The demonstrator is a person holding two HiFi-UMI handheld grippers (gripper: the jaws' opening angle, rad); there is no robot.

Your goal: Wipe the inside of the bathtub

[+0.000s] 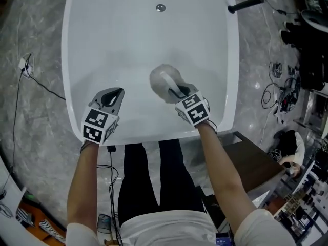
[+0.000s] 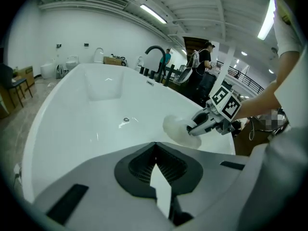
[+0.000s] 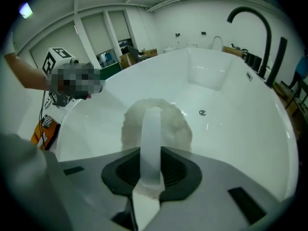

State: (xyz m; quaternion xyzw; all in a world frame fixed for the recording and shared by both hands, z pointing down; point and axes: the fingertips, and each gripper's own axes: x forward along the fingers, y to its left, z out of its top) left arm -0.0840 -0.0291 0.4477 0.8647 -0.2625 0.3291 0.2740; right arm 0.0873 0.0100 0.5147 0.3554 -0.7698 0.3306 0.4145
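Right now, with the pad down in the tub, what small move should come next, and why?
Probably sweep the right gripper sideways along the bathtub wall: its jaws grip the handle of the fluffy pad, which seems pressed against the near slope.

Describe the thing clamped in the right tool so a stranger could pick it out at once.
Look into the white bathtub, at the end away from its drain. There the right tool is shut on a round, fluffy, off-white cleaning pad with a strap arched over its back. It is the only loose thing in the tub; the left tool alongside holds nothing.
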